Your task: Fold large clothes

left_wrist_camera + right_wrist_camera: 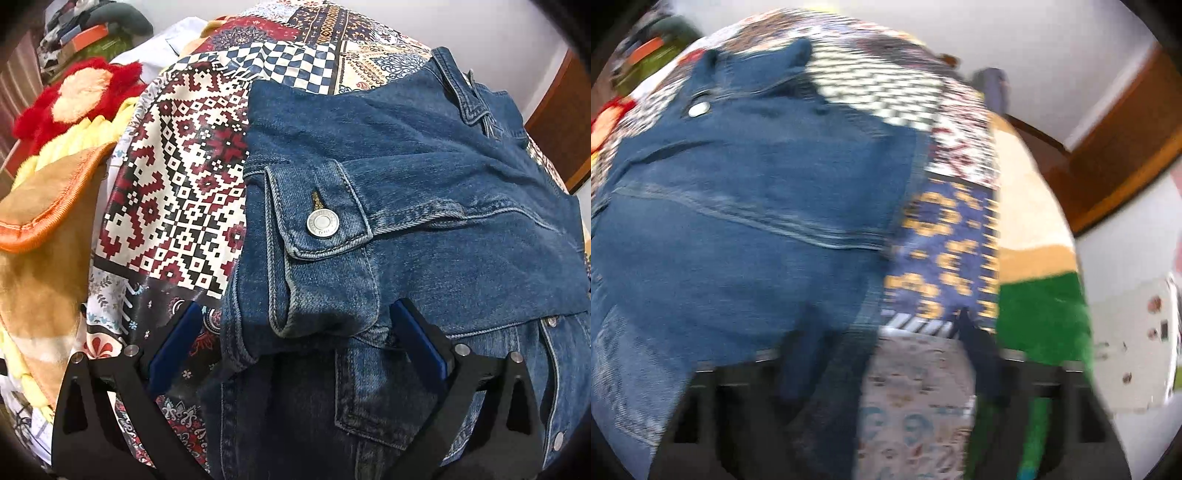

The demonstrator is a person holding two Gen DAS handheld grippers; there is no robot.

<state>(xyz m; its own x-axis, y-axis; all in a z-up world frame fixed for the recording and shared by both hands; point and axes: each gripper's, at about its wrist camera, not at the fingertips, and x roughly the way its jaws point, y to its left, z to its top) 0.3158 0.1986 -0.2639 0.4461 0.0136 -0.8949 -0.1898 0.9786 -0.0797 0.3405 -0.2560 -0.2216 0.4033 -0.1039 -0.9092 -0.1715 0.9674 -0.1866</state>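
**Two claws spread wide, one denim jacket part-folded**

Two open claws frame the denim jacket (pixel 406 206), which lies on a patchwork bedspread (pixel 177 192) with its near part bunched between the left wrist camera's fingers. The left claw (pixel 295 343) stands with jaws wide apart, straddling a folded sleeve cuff (pixel 321 240) whose metal button (pixel 322 223) faces up; neither blue pad visibly pinches cloth. In the right wrist view, heavily blurred, the right claw (pixel 886 354) also looks parted, its left finger over the jacket's right edge and its right finger over bare bedspread, holding nothing.

As a judgement, the fold is midway: one sleeve seems laid across the body and the collar (pixel 476 99) lies at the far end, yet the near hem remains rumpled and the final halving is not yet done. Stuffed toys (pixel 77 96) crowd the left side.
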